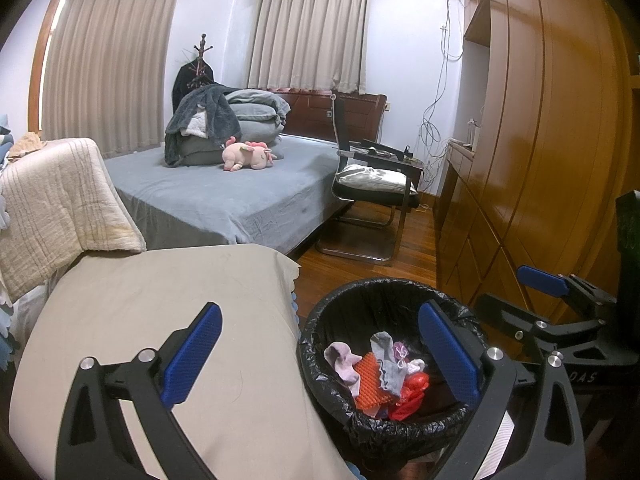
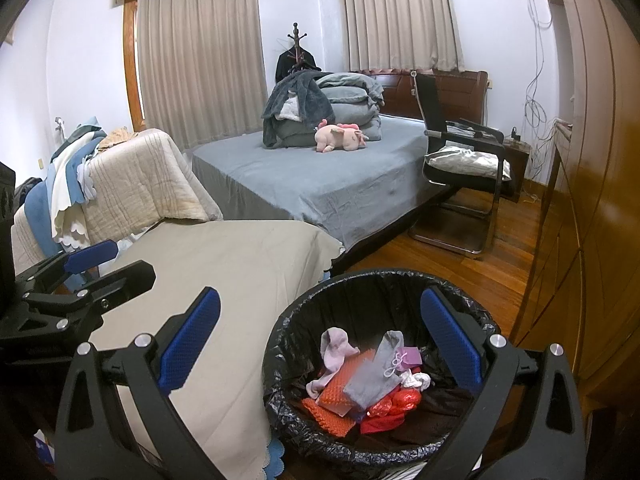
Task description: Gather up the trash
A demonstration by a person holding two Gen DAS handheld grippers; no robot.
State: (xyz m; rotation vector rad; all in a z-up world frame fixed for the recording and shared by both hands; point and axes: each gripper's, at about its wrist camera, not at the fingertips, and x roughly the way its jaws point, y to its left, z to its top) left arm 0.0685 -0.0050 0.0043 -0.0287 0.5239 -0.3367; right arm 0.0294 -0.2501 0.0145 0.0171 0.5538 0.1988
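A round bin lined with a black bag [image 1: 320,316] [image 2: 288,320] stands on the wooden floor beside a beige-covered surface [image 1: 160,300] [image 2: 248,264]. Inside lie socks [image 1: 344,362] [image 2: 374,372], an orange textured piece [image 1: 370,386] [image 2: 340,388] and red plastic [image 1: 412,394] [image 2: 394,404]. My left gripper [image 1: 320,356] is open and holds nothing; its right finger hangs over the bin. My right gripper [image 2: 320,344] is open and holds nothing, hovering above the bin. Each gripper shows in the other's view, the right gripper [image 1: 560,300] at the right edge, the left gripper [image 2: 80,276] at the left edge.
A bed with a grey sheet [image 1: 224,196] carries folded bedding and a pink plush toy [image 1: 248,155]. A black chair with a cushion [image 1: 372,184] stands by the bed. Wooden wardrobes [image 1: 540,160] line the right side. A draped quilt [image 1: 52,200] lies left.
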